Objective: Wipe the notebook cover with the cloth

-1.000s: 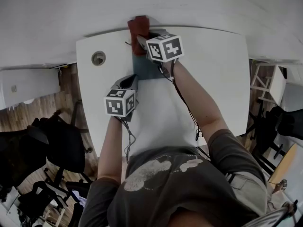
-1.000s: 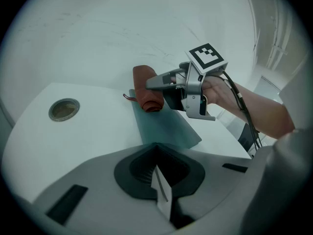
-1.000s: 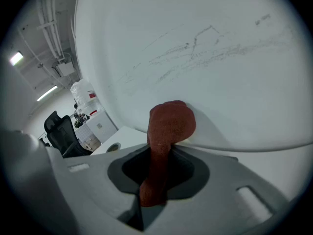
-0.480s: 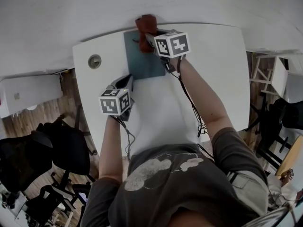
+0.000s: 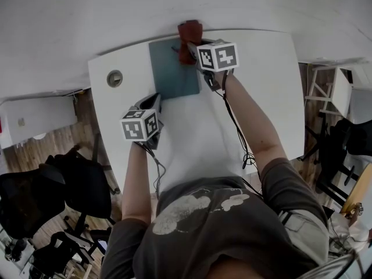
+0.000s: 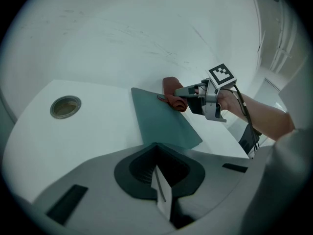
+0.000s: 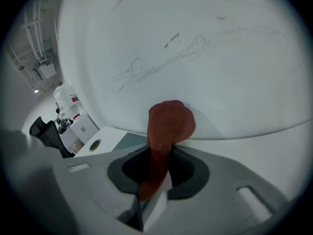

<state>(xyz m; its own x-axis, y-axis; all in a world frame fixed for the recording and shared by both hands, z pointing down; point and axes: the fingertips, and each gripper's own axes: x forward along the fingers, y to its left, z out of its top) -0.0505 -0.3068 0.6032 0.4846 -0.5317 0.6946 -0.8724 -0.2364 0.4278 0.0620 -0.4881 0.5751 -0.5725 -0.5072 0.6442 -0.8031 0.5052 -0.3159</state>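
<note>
A teal notebook [image 5: 173, 68] lies flat at the far side of the white table [image 5: 261, 86], near the wall. My right gripper [image 5: 195, 47] is shut on a red cloth [image 5: 189, 35], held at the notebook's far right corner by the table's back edge. In the right gripper view the cloth [image 7: 168, 124] bulges out ahead of the shut jaws [image 7: 154, 180] against the wall. My left gripper [image 5: 156, 102] is shut with nothing in it, at the notebook's near left corner. The left gripper view shows the notebook [image 6: 164, 119], the cloth [image 6: 174, 96] and the right gripper [image 6: 182, 93].
A round cable hole [image 5: 114, 78] sits in the table left of the notebook. The white wall [image 5: 174, 4] runs right behind the table's back edge. Black office chairs [image 5: 70, 185] stand on the floor to the left, shelving [image 5: 334, 103] to the right.
My right gripper has carried the cloth rightward along the notebook's far edge, from its left part to its right corner. The left gripper has stayed at the near left corner.
</note>
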